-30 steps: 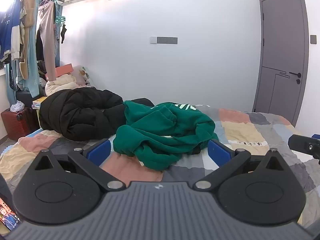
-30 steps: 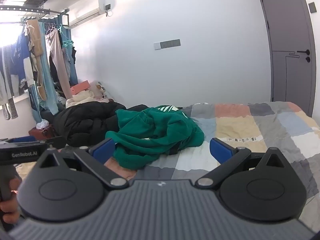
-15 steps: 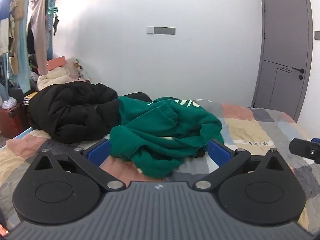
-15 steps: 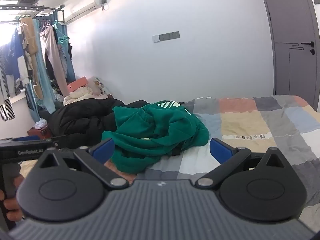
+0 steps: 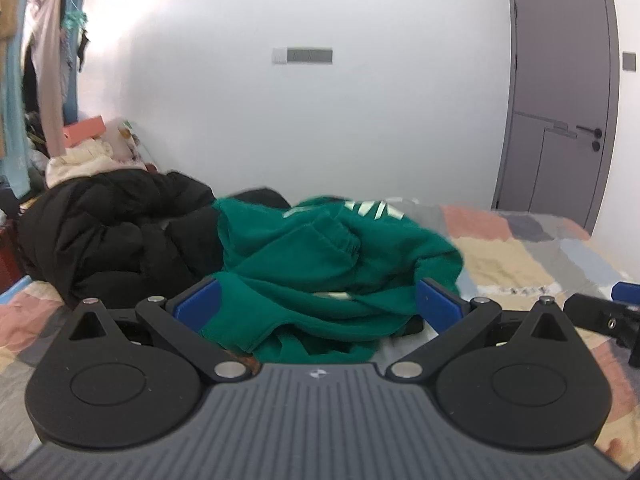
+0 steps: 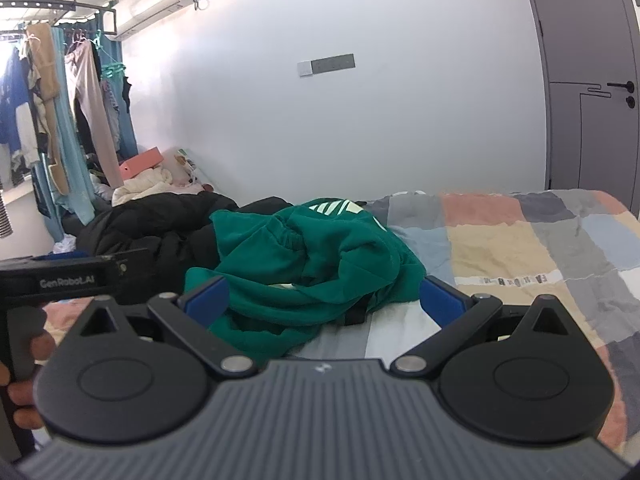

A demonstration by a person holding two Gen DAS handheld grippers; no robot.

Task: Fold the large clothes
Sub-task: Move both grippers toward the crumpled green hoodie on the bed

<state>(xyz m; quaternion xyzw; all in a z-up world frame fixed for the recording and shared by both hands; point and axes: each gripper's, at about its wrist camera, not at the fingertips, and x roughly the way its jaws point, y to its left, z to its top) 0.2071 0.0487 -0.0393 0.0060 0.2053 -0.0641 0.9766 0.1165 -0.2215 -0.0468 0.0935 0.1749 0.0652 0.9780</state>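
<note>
Green sweatshirt [image 5: 320, 276] sits crumpled in a heap on the patchwork bed [image 5: 532, 256], pale striped print showing on its far top edge, one ribbed cuff bunched up in the middle; on its left side it lies against a black puffer jacket [image 5: 116, 236], which is piled toward the head of the bed; left gripper [image 5: 320, 306] comes in low over the bedcover with its blue-padded fingers [image 5: 196, 304] spread wide, nothing between them, the near hem of the sweatshirt framed in the gap, and whether the pads touch the cloth I cannot tell; over on the right wrist view the right gripper [image 6: 324, 300] is spread wide as well and holds nothing, the green sweatshirt [image 6: 312, 256] filling the space ahead of its fingers, white and grey squares of the bed [image 6: 540, 248] stretching off to the right; the left gripper's black body shows at the left edge of that view, printed with a maker's name, a hand [image 6: 24, 376] wrapped round its handle; behind it all, a grey door [image 5: 560, 92] in the white wall on the right, clothes hanging on a rack [image 6: 60, 92] at the far left, an air conditioner [image 6: 160, 12] high on the wall.
</note>
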